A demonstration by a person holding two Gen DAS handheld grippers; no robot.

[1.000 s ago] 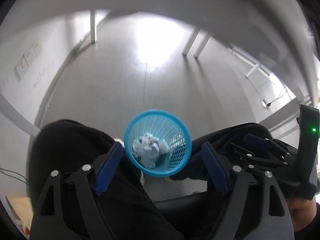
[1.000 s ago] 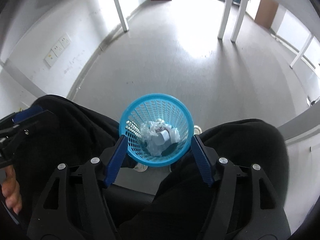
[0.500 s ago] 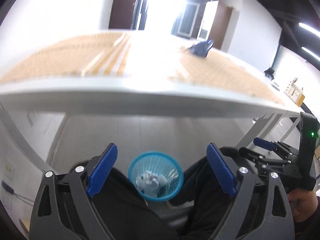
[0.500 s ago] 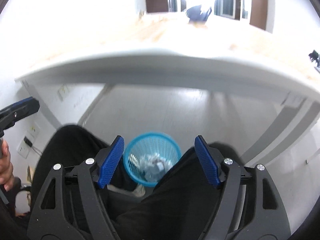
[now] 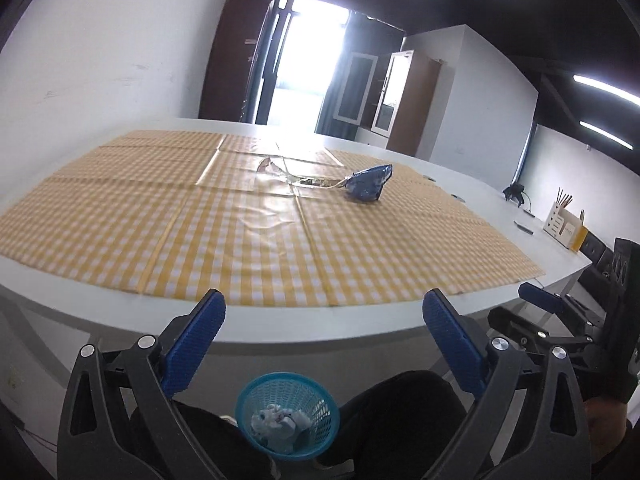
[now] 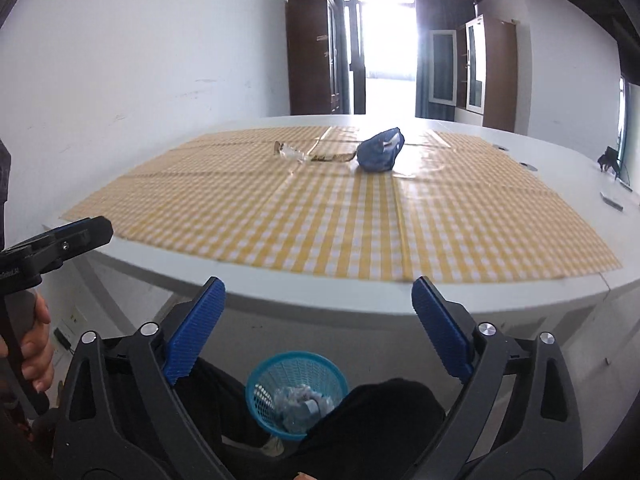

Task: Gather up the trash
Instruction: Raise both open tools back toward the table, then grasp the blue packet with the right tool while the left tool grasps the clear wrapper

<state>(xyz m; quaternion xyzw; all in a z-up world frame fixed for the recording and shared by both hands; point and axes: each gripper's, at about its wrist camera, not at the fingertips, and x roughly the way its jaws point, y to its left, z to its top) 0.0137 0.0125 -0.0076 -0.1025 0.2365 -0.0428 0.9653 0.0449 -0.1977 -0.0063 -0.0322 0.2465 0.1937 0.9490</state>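
1. The left hand-held gripper (image 5: pixel 320 344) and right hand-held gripper (image 6: pixel 318 334) are both opening wide, nothing between their jaws.
2. A blue wrapper (image 5: pixel 368 183) lies on the bench (image 5: pixel 280 326), far side.
3. The blue basket (image 5: pixel 288 420) of trash sits on the floor between the person's knees.

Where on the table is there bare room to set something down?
The checked cloth is bare from the near table edge up to the blue wrapper and clear wrapper. Those two crowd the far middle. The white strip at right holds a small organiser.
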